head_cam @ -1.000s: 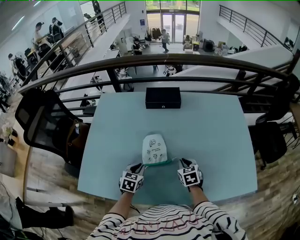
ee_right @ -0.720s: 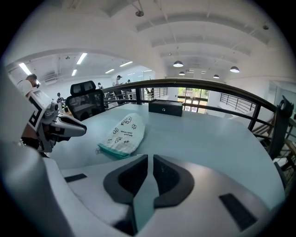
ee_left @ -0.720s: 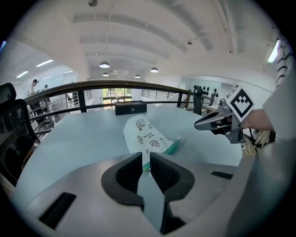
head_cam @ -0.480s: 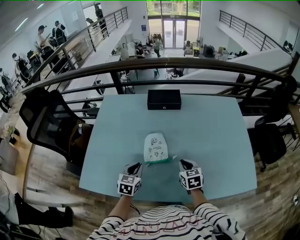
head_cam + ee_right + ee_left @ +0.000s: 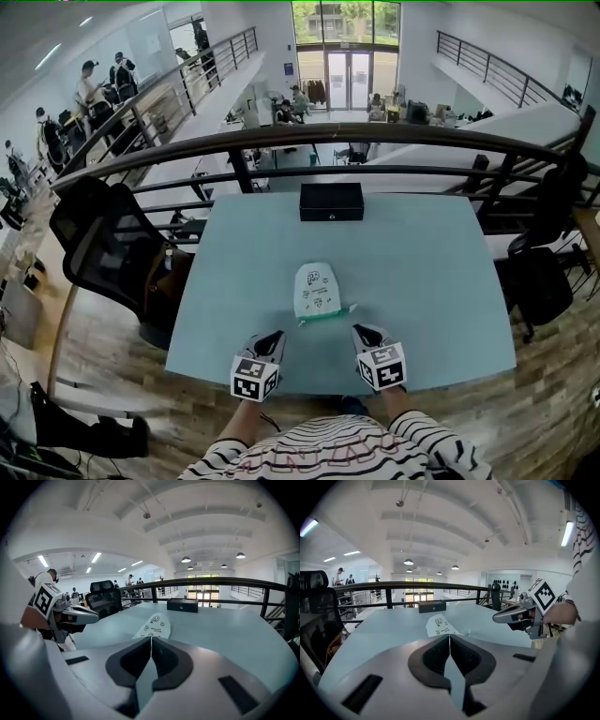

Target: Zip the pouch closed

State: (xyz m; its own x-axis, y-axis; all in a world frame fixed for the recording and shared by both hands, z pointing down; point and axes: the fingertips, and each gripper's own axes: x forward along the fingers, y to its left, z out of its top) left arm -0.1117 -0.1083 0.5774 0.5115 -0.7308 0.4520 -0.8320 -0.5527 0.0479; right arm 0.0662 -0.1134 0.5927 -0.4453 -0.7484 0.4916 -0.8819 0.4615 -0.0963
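A small white pouch (image 5: 316, 291) with dark printed drawings and a green zip edge lies flat on the pale blue table (image 5: 441, 272), its zip end toward me. The pouch (image 5: 439, 625) also shows past the jaws in the left gripper view, and the pouch (image 5: 154, 625) in the right gripper view. My left gripper (image 5: 273, 339) hovers near the table's front edge, left of the pouch and clear of it, shut on nothing. My right gripper (image 5: 361, 334) hangs to the pouch's right, also shut and empty. Each gripper is seen from the other's camera: right gripper (image 5: 506, 616), left gripper (image 5: 86, 615).
A black box (image 5: 331, 201) sits at the table's far edge against a dark curved railing (image 5: 309, 141). A black office chair (image 5: 108, 244) stands at the table's left. Beyond the railing lies a lower floor with people and desks.
Both grippers have drawn back from the pouch's near end toward me and risen. The pouch stays lying on the table.
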